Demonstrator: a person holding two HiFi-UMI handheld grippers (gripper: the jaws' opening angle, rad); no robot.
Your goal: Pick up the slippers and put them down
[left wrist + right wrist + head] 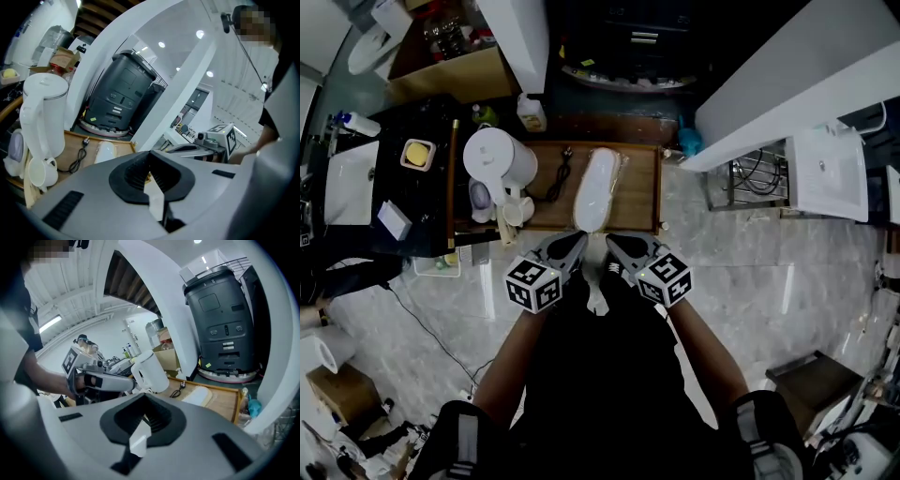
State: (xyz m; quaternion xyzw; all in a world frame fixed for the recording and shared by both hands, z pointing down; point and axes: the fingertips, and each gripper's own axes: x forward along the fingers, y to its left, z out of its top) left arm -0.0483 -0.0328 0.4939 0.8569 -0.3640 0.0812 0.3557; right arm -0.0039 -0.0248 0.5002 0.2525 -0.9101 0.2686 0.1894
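Note:
My left gripper (573, 246) and right gripper (619, 246) are side by side above the floor, just short of the wooden tray (656, 192). A white slipper (598, 292) hangs between and below them. Each one is shut on a thin white edge of it: the white strip (157, 199) sits between the left gripper's (151, 174) jaws, and another strip (138, 441) between the right gripper's (143, 420) jaws. A second white slipper (598, 187), in clear wrap, lies lengthways on the tray; it shows again as the wrapped slipper (105, 152) (198, 395) in both gripper views.
A white kettle (499, 159), white cups (517, 211) and a black cable (560, 178) occupy the tray's left part. Behind the tray stands a dark machine (122, 98). A slanting white beam (769, 84) runs on the right, and clutter lines the left.

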